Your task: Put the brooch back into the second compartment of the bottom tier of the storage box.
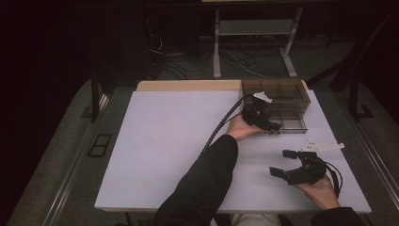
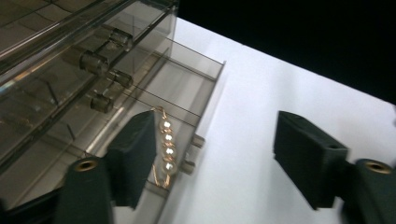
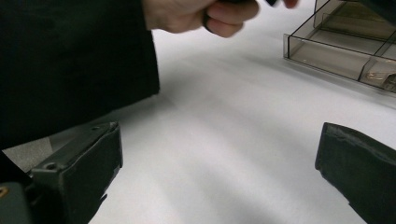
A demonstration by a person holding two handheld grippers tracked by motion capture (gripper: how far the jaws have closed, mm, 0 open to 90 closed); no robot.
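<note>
Nearest the person, the right gripper hovers low over the white table at the near right, jaws spread wide w/ nothing between them. Farther out, the left gripper sits at the front of the clear drawer box, jaws parted and gripping nothing; the left hand wraps its handle. In the left gripper view, a gold bracelet w/ pearl-like beads lies in the pulled-out bottom drawer, just beside the left jaw's pad, at the drawer's front end. Behind it stand the box's upper drawers, w/ small clear knobs.
</note>
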